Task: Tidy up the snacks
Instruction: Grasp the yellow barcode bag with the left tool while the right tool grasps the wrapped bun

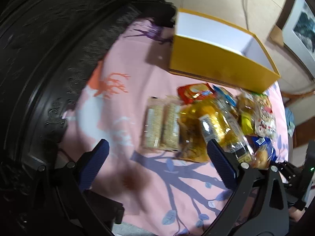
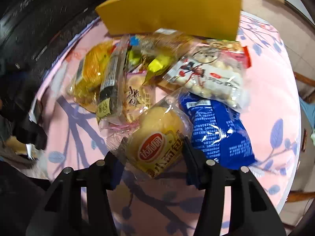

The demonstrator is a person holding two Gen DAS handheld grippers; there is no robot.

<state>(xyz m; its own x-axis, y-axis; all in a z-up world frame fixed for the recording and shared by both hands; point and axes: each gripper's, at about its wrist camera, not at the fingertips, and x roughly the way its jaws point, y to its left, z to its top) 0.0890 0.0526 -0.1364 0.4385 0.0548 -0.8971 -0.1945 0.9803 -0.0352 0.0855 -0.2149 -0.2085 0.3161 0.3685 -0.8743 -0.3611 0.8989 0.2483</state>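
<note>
While the yellow box [image 1: 220, 66] sits empty, the snack pile [image 2: 157, 74] lies untouched on the pink cloth [image 2: 271, 90] — right gripper [image 2: 152, 157] straddles the bread packet [image 2: 157, 143], grip unclear; left gripper [image 1: 157, 163] hangs wide apart.

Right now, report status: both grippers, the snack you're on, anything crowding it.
Left gripper open, empty. Right gripper straddling bread pack, grip unconfirmed. Blue bag against its right side. Yellow box empty.
</note>
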